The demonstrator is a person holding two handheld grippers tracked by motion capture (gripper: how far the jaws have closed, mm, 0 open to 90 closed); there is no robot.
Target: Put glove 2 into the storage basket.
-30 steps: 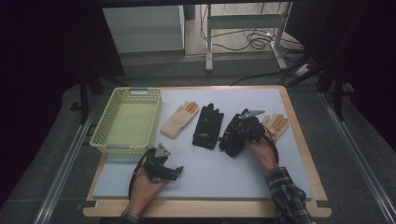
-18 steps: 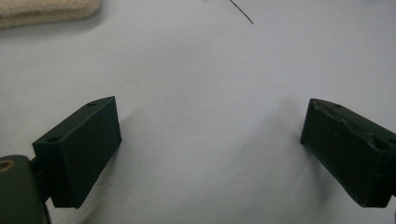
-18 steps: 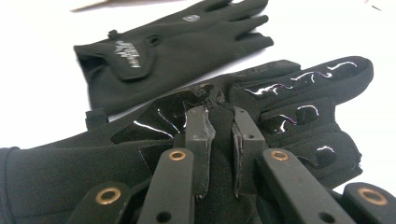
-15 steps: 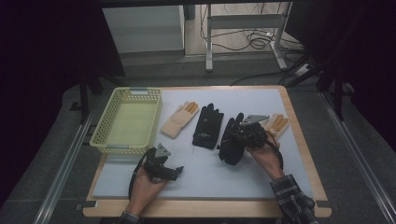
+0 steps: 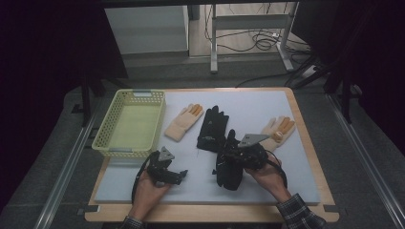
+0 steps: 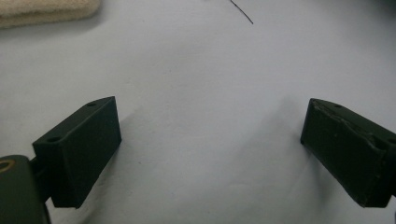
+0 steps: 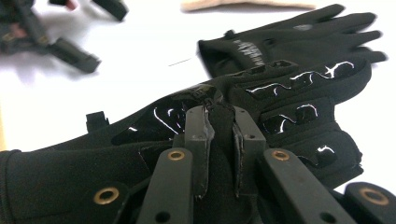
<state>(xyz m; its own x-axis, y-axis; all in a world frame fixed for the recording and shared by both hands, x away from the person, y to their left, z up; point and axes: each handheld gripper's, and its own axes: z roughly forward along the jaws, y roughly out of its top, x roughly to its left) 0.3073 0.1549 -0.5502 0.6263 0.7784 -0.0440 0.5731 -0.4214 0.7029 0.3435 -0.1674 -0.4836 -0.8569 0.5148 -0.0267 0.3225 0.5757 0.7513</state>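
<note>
Counts first, left to right in the high view: one yellow basket [image 5: 131,121] at the left edge of the surface [image 5: 296,181], one beige glove [image 5: 183,122] just right of it, one black glove lying flat [image 5: 211,129] mid-surface, one black glove in my grip [image 5: 229,172], one more beige glove [image 5: 280,130] toward the right edge. So two beige gloves, two black gloves, one basket. My left gripper [image 5: 168,174] sits low on the near-left part of the surface, in front of the basket; in the left gripper view my jaws stand wide apart with nothing between them, bare white surface under them, and a corner of the beige glove [image 6: 46,10] at the top left. My left hand [image 5: 149,194] holds it from below. My right gripper [image 5: 228,162] is near the middle of the surface, close in front of the flat black glove; in the right gripper view my jaws are narrow and pinch a fold of the held black glove [image 7: 280,102], pads pressing the fabric from both sides. That glove drapes around the jaws, its fingers pointing away from me, its cuff trailing toward the near edge. The flat black glove [image 7: 299,37] lies just behind it, apart or touching I cannot tell. My right hand [image 5: 270,174] grips from the near right.
</note>
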